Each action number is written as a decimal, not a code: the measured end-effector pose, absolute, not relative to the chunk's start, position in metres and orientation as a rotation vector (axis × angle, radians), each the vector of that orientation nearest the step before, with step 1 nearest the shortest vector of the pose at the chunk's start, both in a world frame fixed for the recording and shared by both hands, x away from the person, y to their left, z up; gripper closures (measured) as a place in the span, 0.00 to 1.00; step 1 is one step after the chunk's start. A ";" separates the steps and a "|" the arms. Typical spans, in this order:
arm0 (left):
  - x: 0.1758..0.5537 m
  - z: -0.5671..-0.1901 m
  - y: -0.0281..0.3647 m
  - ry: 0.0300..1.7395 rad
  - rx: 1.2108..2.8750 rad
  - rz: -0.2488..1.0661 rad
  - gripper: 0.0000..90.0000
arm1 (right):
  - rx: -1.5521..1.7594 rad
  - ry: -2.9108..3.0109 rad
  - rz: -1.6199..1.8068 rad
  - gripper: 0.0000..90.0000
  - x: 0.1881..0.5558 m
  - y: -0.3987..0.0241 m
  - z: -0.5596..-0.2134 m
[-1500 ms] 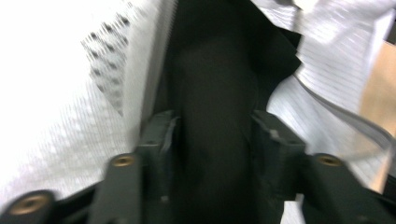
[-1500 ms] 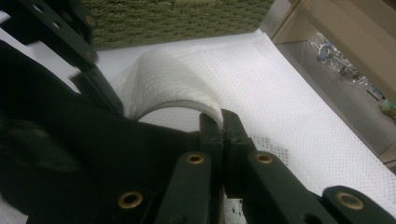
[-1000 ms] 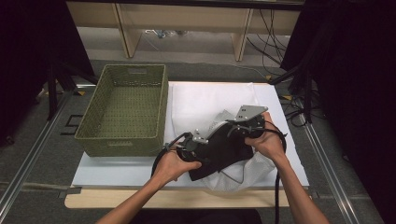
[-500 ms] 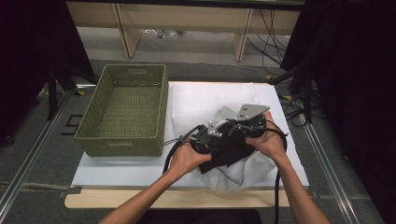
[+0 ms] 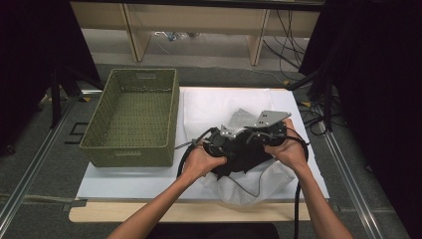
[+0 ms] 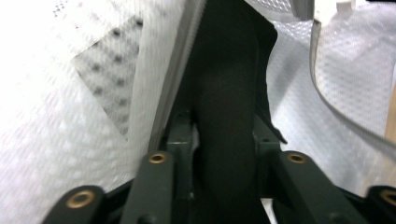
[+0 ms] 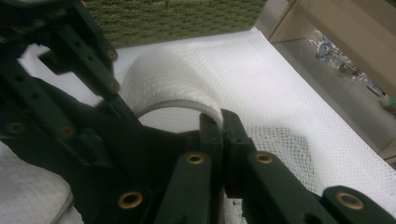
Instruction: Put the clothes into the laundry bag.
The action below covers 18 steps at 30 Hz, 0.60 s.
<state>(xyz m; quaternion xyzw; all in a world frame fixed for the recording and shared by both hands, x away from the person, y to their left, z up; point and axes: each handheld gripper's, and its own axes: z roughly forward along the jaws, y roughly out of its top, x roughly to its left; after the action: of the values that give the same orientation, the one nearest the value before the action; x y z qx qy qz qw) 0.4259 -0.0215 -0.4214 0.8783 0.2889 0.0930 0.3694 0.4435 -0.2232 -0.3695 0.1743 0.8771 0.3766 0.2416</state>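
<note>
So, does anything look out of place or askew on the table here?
Nothing looks spilled or damaged. The white mesh bag lies rumpled and skewed on the white sheet, with a black cloth bunched on it between the left gripper and right gripper. The green basket sits squarely beside it.

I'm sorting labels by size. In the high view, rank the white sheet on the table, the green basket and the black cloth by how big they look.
1. white sheet, largest.
2. green basket.
3. black cloth, smallest, though the hands and hand-held grippers cover part of it.
</note>
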 end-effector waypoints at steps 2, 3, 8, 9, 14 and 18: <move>0.424 -0.421 -0.019 0.742 2.263 0.232 0.53 | 0.473 2.395 1.025 1.00 0.444 -0.223 -0.369; 0.417 -0.422 -0.012 0.758 2.254 0.245 0.50 | 0.475 2.399 1.028 1.00 0.444 -0.223 -0.370; 0.409 -0.428 0.002 0.761 2.297 0.207 0.55 | 0.474 2.399 1.023 1.00 0.443 -0.222 -0.370; 0.408 -0.431 0.002 0.773 2.302 0.193 0.58 | 0.468 2.399 1.023 1.00 0.443 -0.222 -0.370; 0.410 -0.440 -0.006 0.730 2.317 0.205 0.84 | 0.469 2.401 1.023 1.00 0.444 -0.222 -0.370; 0.414 -0.444 -0.017 0.723 2.318 0.188 0.92 | 0.465 2.399 1.027 1.00 0.444 -0.223 -0.370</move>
<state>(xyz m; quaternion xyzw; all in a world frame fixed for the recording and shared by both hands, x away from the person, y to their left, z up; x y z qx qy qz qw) 0.4137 -0.0172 -0.4439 0.8931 0.2786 0.0725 0.3456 0.4437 -0.2231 -0.3695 0.1703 0.8779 0.3757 0.2431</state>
